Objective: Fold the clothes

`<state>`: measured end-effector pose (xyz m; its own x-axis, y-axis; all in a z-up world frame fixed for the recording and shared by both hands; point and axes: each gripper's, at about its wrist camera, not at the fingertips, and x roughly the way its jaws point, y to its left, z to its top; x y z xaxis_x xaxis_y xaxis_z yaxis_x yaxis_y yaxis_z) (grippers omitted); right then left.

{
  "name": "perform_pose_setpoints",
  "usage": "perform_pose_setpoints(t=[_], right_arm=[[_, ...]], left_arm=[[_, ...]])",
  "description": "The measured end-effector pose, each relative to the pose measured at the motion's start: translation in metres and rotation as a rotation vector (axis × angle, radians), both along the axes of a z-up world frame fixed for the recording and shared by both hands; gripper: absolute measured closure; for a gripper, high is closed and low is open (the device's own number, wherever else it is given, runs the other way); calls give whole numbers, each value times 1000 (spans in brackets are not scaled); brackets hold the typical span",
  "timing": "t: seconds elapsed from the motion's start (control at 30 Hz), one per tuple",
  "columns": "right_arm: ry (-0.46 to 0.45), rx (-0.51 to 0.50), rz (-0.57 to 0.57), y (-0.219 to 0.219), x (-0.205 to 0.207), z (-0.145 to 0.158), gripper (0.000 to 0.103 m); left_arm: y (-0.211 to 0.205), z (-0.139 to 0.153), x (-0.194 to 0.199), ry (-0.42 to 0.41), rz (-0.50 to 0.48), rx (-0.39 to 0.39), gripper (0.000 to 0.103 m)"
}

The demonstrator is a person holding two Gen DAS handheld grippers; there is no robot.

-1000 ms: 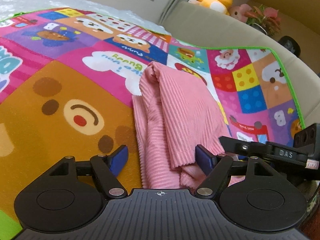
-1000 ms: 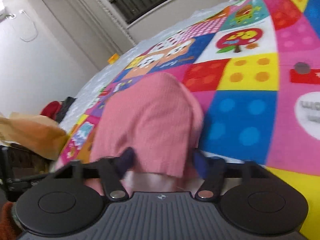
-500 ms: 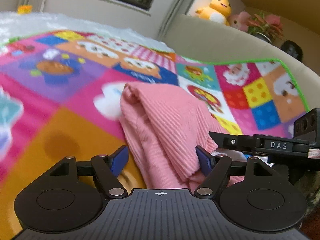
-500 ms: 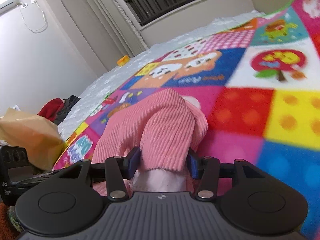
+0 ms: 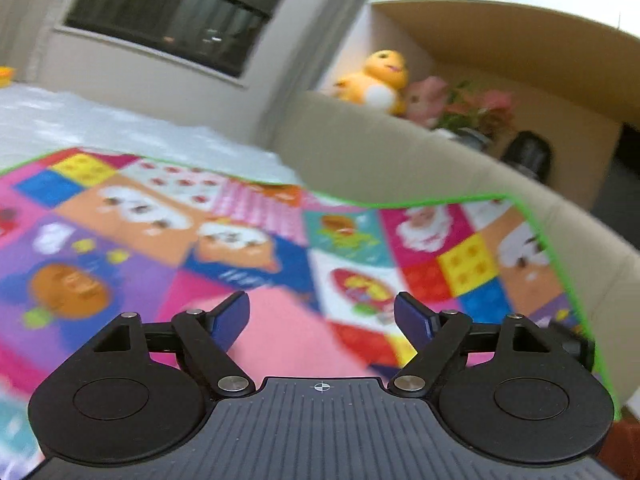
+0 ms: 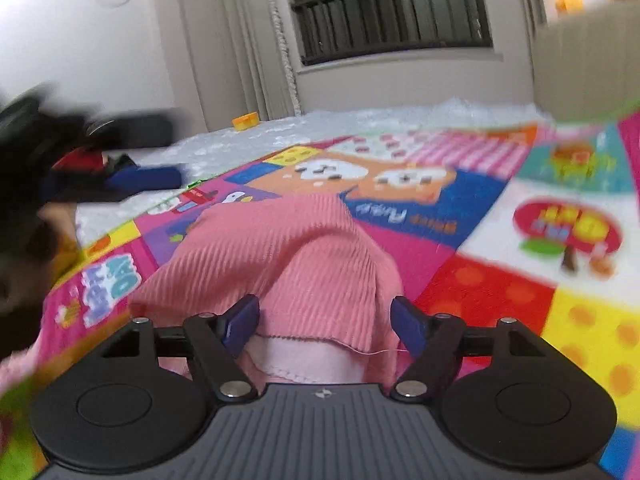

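A pink ribbed garment (image 6: 288, 248) lies bunched and folded on the colourful cartoon play mat (image 6: 520, 300). My right gripper (image 6: 324, 322) is open just over the garment's near hem, and its blue fingertips (image 6: 242, 320) flank the cloth without pinching it. A paler inner layer (image 6: 308, 360) shows under the hem. In the left wrist view my left gripper (image 5: 322, 316) is open and raised, with only a blurred pink patch of the garment (image 5: 288, 340) low between its fingers. The left gripper (image 6: 132, 178) also appears as a blurred shape at the left of the right wrist view.
A beige padded backrest (image 5: 400, 168) curves along the mat's far and right edges. Behind it a shelf holds a yellow plush duck (image 5: 372, 80), a pink toy and a plant (image 5: 476, 112). White bubbly sheeting (image 5: 100, 120) lies beyond the mat under a barred window (image 6: 392, 8).
The left gripper has lifted and tilted up, so the garment has sunk almost out of its view. The right gripper's fingers have spread wider around the hem.
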<state>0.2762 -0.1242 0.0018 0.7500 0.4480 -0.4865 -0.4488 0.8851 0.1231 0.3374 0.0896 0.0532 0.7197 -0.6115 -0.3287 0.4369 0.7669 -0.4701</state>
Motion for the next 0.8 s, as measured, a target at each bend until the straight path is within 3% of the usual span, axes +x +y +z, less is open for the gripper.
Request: perform_pose_setpoints(t=[0.17, 0.23, 0.27, 0.33, 0.4, 0.5, 0.63, 0.8], right_arm=[[-247, -161, 104, 19, -35, 25, 29], [-218, -166, 142, 30, -31, 25, 30], [-183, -169, 160, 37, -26, 22, 36], [-63, -189, 177, 50, -12, 2, 37], [-54, -215, 174, 55, -13, -12, 36], [-31, -162, 181, 45, -16, -1, 36], [32, -1, 188, 7, -18, 17, 25], [156, 270, -2, -49, 8, 11, 22]], left_arm=[[-7, -38, 31, 121, -10, -12, 22], [-4, -58, 33, 160, 18, -4, 25], [-2, -64, 33, 152, 27, 4, 26], [1, -71, 31, 132, 39, 18, 26], [3, -70, 32, 137, 45, 10, 26], [6, -60, 21, 118, 78, 41, 26], [9, -43, -13, 116, 194, 84, 12], [15, -54, -47, 243, 190, -54, 13]])
